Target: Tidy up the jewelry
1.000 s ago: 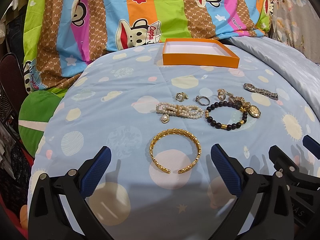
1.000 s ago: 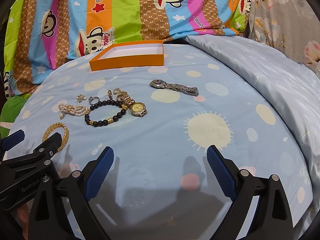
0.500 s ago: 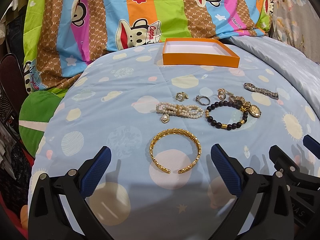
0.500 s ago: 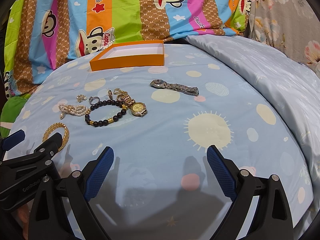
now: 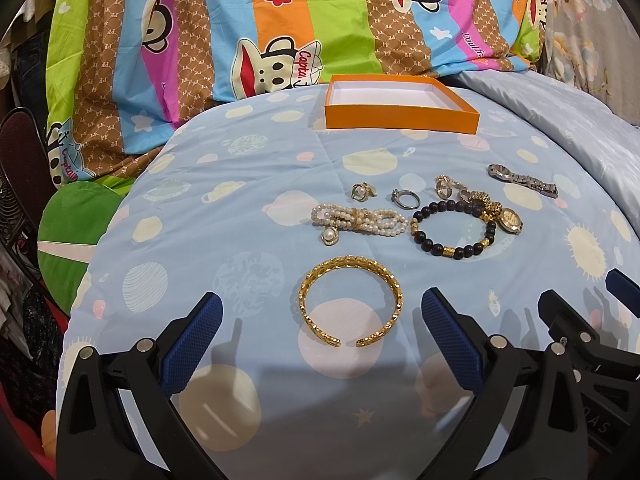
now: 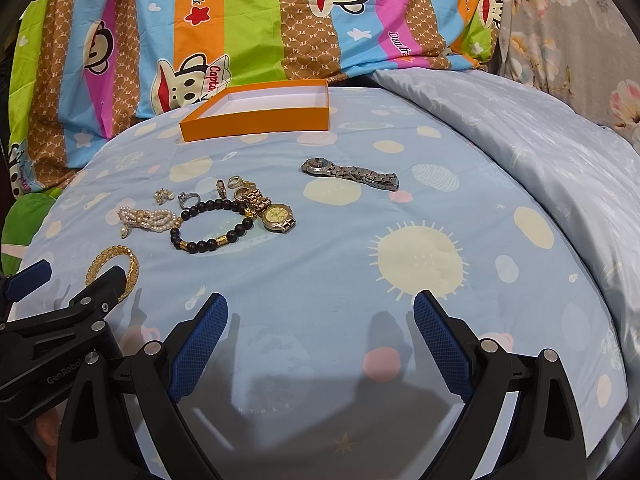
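Observation:
Jewelry lies on a light blue bedspread (image 5: 260, 168). A gold cuff bangle (image 5: 351, 305) lies just ahead of my open left gripper (image 5: 320, 332). Beyond it are a pearl bracelet (image 5: 360, 222), a black bead bracelet (image 5: 452, 229), a gold watch (image 5: 508, 218), a silver watch (image 5: 522, 180), a silver ring (image 5: 406, 199) and small gold pieces (image 5: 362, 191). An empty orange box (image 5: 400, 104) stands at the back. My right gripper (image 6: 320, 332) is open and empty over bare bedspread; the silver watch (image 6: 350, 173) and bead bracelet (image 6: 212, 225) lie ahead of it.
A striped cartoon-monkey quilt (image 5: 280, 20) rises behind the box. A folded pale blue cover (image 6: 520, 128) lies at the right. A green cushion (image 5: 72, 232) sits off the left edge. Each gripper shows at the side of the other's view.

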